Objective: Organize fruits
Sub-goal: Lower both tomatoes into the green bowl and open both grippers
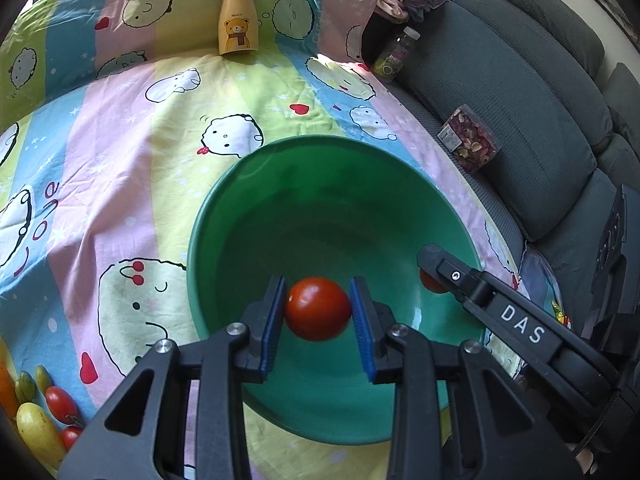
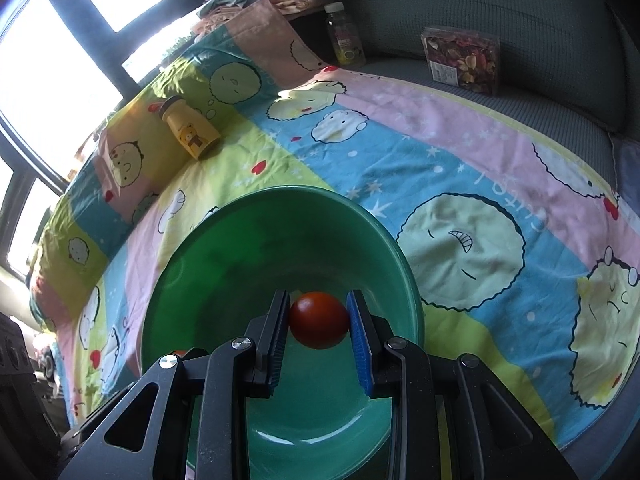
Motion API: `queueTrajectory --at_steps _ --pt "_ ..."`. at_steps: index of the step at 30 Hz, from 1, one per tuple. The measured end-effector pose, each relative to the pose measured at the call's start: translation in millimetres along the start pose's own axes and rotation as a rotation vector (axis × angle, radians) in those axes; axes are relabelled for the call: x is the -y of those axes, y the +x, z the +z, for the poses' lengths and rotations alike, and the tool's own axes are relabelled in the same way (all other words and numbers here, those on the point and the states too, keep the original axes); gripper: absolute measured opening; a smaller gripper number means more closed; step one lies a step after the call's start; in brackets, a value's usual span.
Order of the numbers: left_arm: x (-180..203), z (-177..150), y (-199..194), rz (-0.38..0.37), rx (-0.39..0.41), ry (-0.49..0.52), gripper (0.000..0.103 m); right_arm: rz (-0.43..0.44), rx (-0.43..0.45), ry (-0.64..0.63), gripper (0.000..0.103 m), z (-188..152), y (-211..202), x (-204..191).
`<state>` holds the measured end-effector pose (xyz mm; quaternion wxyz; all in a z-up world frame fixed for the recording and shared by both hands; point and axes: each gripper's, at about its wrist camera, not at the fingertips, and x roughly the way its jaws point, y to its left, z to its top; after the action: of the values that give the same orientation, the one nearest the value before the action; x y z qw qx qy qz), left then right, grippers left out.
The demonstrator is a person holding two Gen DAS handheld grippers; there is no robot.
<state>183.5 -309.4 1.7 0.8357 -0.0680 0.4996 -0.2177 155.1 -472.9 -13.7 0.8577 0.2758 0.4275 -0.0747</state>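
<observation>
Tomatoes sit in both grips above the green bowl. The left gripper has its blue-padded fingers pinching a red tomato over the bowl's inside. The right gripper pinches a second red tomato over the same bowl, near its right rim. The bowl rests on a cartoon-print sheet spread over a grey sofa. More small tomatoes and yellow-green fruits lie on the sheet, left of the bowl. A yellow bear bottle stands farther back. A clear box of dried petals lies on the sofa.
</observation>
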Motion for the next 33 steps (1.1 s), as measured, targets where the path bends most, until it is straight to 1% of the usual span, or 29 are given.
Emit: queueTrajectory --at_steps 10,33 --pt "6.2 -1.5 6.1 0.021 -0.014 0.028 0.033 0.001 -0.008 -0.004 0.031 -0.3 2.2 0.6" --pt "5.4 -1.8 7.8 0.031 -0.017 0.026 0.032 -0.010 -0.010 -0.011 0.031 -0.7 2.7 -0.4"
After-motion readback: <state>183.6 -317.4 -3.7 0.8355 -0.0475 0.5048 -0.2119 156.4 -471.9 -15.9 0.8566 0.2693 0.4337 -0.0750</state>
